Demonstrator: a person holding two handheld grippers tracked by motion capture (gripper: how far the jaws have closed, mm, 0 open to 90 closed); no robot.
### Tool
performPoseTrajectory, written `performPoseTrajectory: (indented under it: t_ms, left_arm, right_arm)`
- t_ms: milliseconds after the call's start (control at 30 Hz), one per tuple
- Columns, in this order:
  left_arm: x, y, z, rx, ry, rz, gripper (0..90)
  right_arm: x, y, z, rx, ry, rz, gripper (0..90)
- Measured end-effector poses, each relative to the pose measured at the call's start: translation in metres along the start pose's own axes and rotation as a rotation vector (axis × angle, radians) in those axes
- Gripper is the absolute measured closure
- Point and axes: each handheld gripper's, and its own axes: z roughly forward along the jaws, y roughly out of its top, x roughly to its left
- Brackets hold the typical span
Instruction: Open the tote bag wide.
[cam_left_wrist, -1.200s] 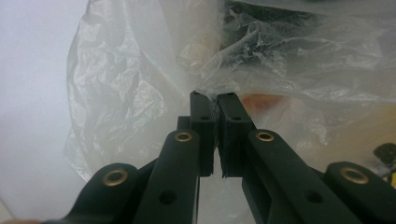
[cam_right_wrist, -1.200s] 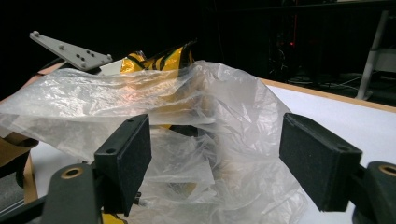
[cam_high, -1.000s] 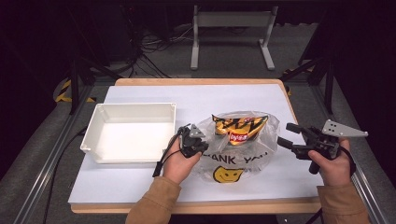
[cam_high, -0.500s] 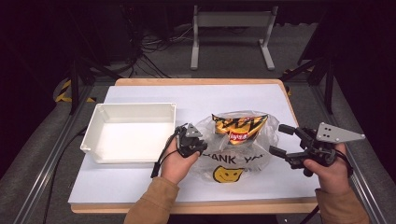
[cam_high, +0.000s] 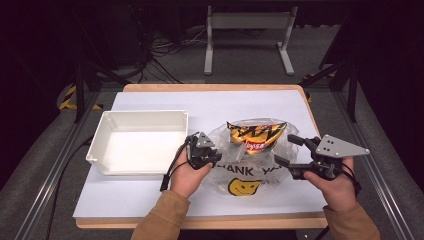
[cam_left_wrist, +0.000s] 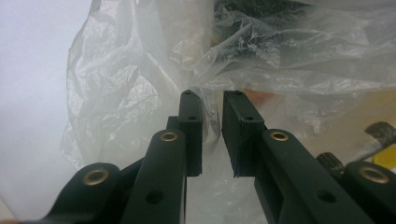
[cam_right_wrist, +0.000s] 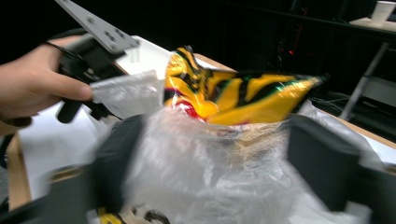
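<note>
Left jaws: seen in the left gripper view nearly closed, a narrow gap left, with a fold of clear film pinched between the pads.
Left gripper (cam_high: 216, 156): held at the 9 o'clock edge of the plastic bag (cam_high: 235, 172), pointed toward 3 o'clock.
Right jaws: spread wide, nothing between them yet; the bag's film is seen between and beyond them in the right gripper view, which is blurred.
Right gripper (cam_high: 289, 151): held at the bag's 3 o'clock side, pointed toward 9 o'clock; contact with the film cannot be told.
Bag location: on the white table cover (cam_high: 150, 195), right of centre, just beside the white tray (cam_high: 107, 131) at its 9 o'clock.
Contents: a yellow-and-black snack packet (cam_high: 255, 134) sits in the bag's mouth at 12 o'clock, partly out.
Handling (judged): film is thin, limp, slippery and crinkly; it is expected to bunch and slide rather than lift flat. Packet is judged light and crushable.
Hold point (judged): gathered film at the rim, either side of the mouth; the packet itself is better left unsqueezed.
Orientation: mouth faces 12 o'clock, printed smiley toward 6 o'clock; the bag's long axis is taken as 6–12, the packet's as 9–3.
</note>
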Motion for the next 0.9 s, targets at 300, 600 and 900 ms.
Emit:
performPoseTrajectory:
  t_ms: [300, 600, 900]
  left_arm:
    - [0.001, 0.0, 0.001, 0.014, 0.003, 0.001, 80.0]
    - [0.0, -0.002, 0.008, 0.033, 0.0, 0.001, 81.6]
    - [0.001, -0.007, 0.018, 0.083, 0.02, 0.001, 82.0]
  right_arm:
    - [-0.016, -0.015, 0.001, 0.071, -0.008, 0.002, 81.2]
    - [-0.032, -0.045, 0.016, 0.188, -0.005, 0.052, 90.0]
    - [-0.045, -0.079, 0.034, 0.322, 0.001, 0.146, 88.7]
